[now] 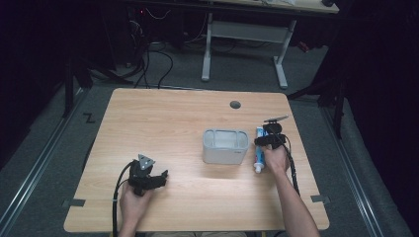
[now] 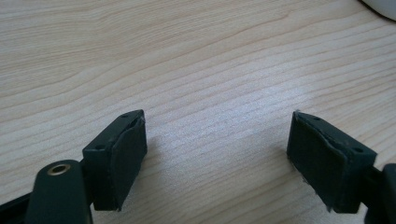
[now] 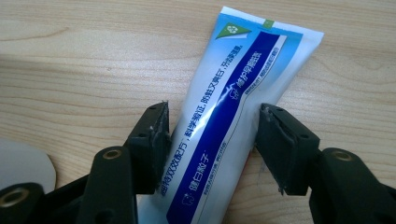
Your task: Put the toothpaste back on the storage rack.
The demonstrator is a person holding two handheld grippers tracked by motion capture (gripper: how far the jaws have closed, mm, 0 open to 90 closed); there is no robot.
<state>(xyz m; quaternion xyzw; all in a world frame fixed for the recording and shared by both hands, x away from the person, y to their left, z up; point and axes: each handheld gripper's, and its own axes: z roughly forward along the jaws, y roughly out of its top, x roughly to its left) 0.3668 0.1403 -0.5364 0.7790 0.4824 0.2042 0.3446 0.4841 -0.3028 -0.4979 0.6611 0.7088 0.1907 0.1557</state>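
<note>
A blue and white toothpaste tube (image 1: 259,150) lies flat on the wooden table (image 1: 163,128), just right of a grey bin, cap toward the person. My right gripper (image 1: 264,143) is down over the tube's middle. In the right gripper view the tube (image 3: 233,93) runs between the two jaws, and the pads (image 3: 156,140) press against both of its long edges, so my right gripper (image 3: 212,135) is shut on it. My left gripper (image 1: 160,177) rests low at the front left, open, with bare wood between its jaws (image 2: 215,154).
An empty grey rectangular bin (image 1: 225,153) stands mid-table right of centre; its pale corner (image 2: 383,7) shows far off in the left gripper view. A round cable hole (image 1: 235,104) sits near the far edge. A desk frame (image 1: 244,44) stands on the floor beyond.
</note>
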